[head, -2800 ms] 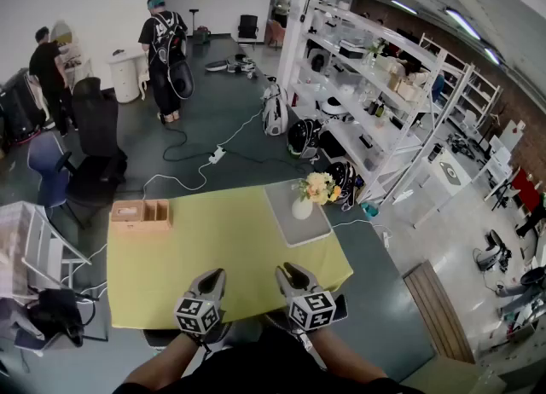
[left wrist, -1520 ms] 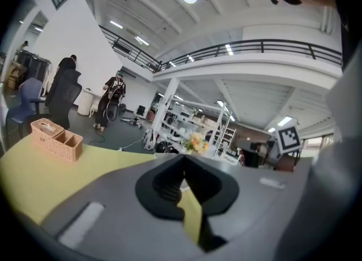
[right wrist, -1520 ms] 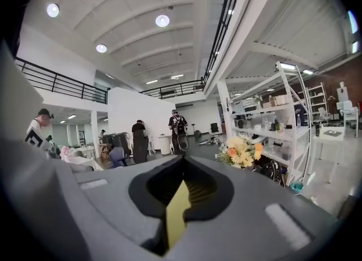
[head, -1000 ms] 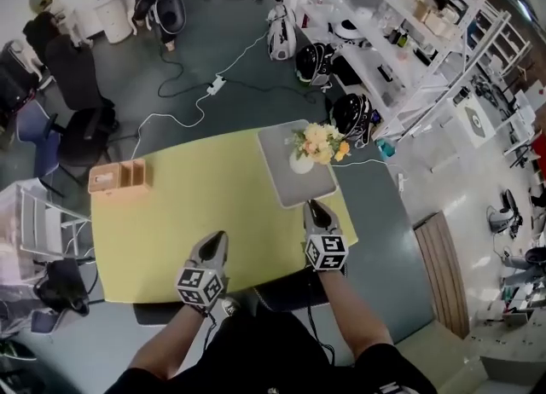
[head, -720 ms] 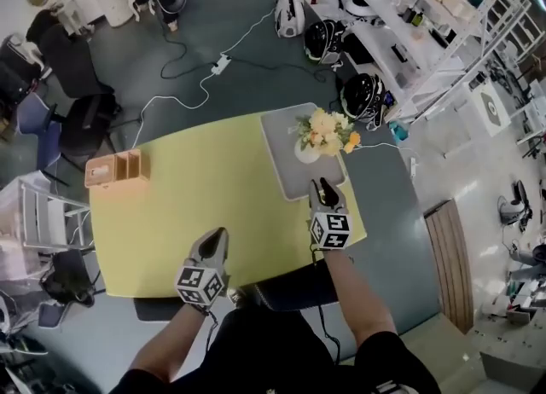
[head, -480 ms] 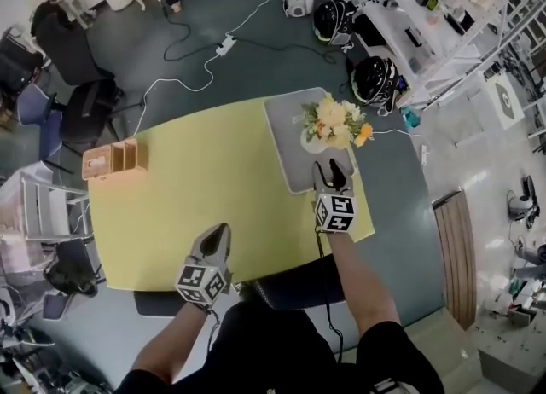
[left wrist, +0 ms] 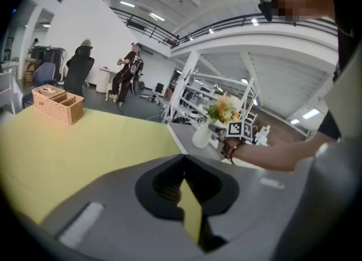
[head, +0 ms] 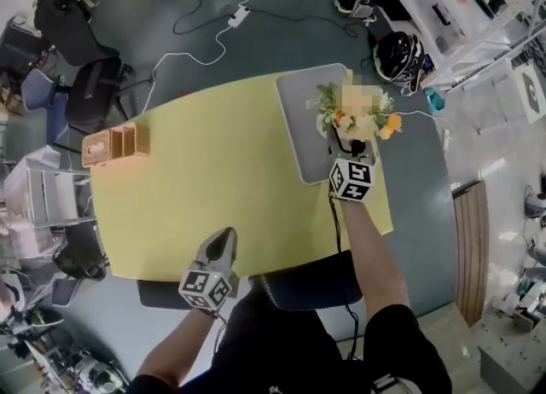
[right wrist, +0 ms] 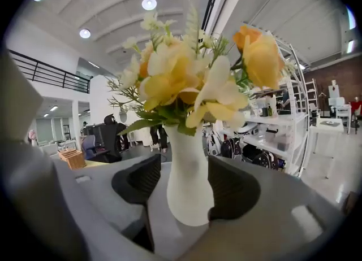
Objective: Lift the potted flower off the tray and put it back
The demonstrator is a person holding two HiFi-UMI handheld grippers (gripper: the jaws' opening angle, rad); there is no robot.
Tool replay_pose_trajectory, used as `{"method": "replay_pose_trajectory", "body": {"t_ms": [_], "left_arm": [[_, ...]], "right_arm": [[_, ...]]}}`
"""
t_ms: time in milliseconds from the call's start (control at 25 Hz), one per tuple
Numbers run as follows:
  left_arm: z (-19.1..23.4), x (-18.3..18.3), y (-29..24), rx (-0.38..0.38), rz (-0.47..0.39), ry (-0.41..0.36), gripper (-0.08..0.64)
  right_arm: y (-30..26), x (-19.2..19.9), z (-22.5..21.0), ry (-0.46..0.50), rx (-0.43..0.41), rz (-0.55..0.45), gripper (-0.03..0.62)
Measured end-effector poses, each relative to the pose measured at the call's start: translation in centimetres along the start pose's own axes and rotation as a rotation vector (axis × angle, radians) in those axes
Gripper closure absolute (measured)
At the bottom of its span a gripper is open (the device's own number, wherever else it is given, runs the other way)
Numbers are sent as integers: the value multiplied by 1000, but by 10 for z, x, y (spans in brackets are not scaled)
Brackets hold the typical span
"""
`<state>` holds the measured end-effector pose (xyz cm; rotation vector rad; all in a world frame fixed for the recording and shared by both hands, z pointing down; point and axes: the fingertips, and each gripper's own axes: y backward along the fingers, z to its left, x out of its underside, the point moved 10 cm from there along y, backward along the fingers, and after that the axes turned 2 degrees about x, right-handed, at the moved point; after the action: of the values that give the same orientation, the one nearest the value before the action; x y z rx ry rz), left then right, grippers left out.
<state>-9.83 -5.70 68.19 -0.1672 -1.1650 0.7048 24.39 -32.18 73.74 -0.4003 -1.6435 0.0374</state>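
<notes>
Now right gripper point(head: 342, 147) is straddling potted flower point(right wrist: 185, 182), which is standing upright on tray point(head: 297, 128) at far right of worktop point(head: 205, 179). Jaws are standing apart, having just been opening. White vase is sitting dead ahead between pads, long axis vertical. Left gripper point(head: 223, 239), jaws together, is hanging well apart at near edge, so right hand is far nearer.

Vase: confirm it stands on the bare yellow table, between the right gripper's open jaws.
No: the vase stands on the grey tray, not the bare table; the head view shows it. The right gripper's jaws, which have just been opening, are around it.
</notes>
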Motion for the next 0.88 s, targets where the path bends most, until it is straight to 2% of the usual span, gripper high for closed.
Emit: {"method": "replay_pose_trajectory", "body": {"t_ms": [280,360,440,640,880], "left_arm": [[-3,15,-2,-42,43,0,552],[-5,14,-3,-49,45,-1,552],[-5,14,-3,-53,41,2,552],[-4,15,3,-56,30,2,552],[0,8,15,-56,11,2,552]], "right_arm": [[-26,-10,-13,-7,5,-67,321],[-31,-13,-16,6,4,-70,326],[-32,-15,-16,24,13,-71,382],[-27,-15,-15,21,13,-63,390],[-13,-34,-6,73,-7,-54,391]]}}
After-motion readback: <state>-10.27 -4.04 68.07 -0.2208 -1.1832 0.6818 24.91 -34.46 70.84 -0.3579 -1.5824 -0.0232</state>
